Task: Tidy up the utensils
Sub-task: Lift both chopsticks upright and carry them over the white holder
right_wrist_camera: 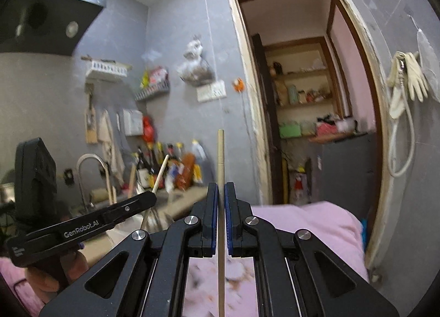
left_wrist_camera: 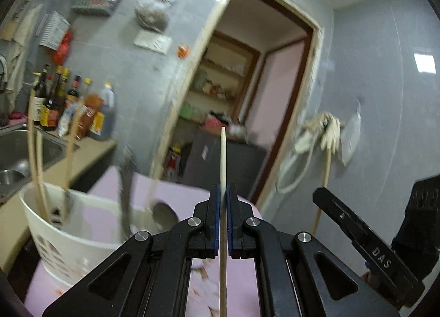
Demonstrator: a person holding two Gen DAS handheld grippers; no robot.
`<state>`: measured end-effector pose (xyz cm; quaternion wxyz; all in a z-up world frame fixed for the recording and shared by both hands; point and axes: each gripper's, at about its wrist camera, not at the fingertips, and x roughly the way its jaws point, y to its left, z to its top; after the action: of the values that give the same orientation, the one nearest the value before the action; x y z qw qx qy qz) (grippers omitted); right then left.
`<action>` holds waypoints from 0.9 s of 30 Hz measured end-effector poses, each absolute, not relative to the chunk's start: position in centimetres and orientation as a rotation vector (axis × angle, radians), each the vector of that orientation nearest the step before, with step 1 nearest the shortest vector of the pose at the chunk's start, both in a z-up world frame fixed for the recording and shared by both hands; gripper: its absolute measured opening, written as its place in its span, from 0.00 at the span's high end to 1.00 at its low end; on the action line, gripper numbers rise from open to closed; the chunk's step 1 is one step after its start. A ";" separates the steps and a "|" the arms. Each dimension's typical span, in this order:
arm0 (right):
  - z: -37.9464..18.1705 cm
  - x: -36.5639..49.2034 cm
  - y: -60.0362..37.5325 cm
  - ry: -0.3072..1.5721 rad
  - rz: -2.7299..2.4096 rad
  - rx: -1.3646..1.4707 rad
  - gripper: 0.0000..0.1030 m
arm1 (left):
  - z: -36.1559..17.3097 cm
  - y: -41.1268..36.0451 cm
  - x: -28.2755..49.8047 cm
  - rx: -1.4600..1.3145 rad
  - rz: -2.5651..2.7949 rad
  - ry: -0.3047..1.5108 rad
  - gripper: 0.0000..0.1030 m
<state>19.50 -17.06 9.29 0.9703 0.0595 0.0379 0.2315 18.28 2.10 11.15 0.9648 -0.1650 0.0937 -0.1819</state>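
Observation:
My left gripper [left_wrist_camera: 223, 193] is shut on a pale wooden chopstick [left_wrist_camera: 223, 157] that points up past the jaws. A white utensil holder [left_wrist_camera: 68, 223] stands low left of it on the pink cloth [left_wrist_camera: 178, 196], with several chopsticks [left_wrist_camera: 34, 157], a dark-handled utensil [left_wrist_camera: 125, 187] and a metal spoon [left_wrist_camera: 164, 214] in it. My right gripper [right_wrist_camera: 221, 193] is shut on another chopstick [right_wrist_camera: 220, 152], tan with a grooved top, held upright. The left gripper [right_wrist_camera: 82, 226] shows at the lower left of the right wrist view, the right gripper [left_wrist_camera: 365, 240] at the lower right of the left wrist view.
A steel sink [left_wrist_camera: 24, 149] and several sauce bottles [left_wrist_camera: 68, 108] sit on the counter at left. An open doorway [right_wrist_camera: 308, 102] leads to shelves. A faucet [right_wrist_camera: 92, 171] and a range hood [right_wrist_camera: 46, 14] are at left. Gloves [right_wrist_camera: 409, 77] hang on the right wall.

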 end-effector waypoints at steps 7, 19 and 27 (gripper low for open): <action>11.5 20.4 -13.6 -0.028 0.554 0.176 0.97 | 13.7 9.0 19.0 -0.400 -0.248 0.070 0.98; 12.5 23.5 -8.4 -0.148 0.635 0.237 0.97 | 14.1 16.6 21.7 -0.462 -0.064 -0.047 0.98; 11.0 24.5 -7.1 -0.157 0.605 0.216 0.97 | 12.9 16.8 22.1 -0.438 0.017 -0.097 0.98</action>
<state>24.53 -7.11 10.95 0.9458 0.1060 -0.0770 0.2972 22.08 16.83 12.92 0.9749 -0.2170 -0.0482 0.0082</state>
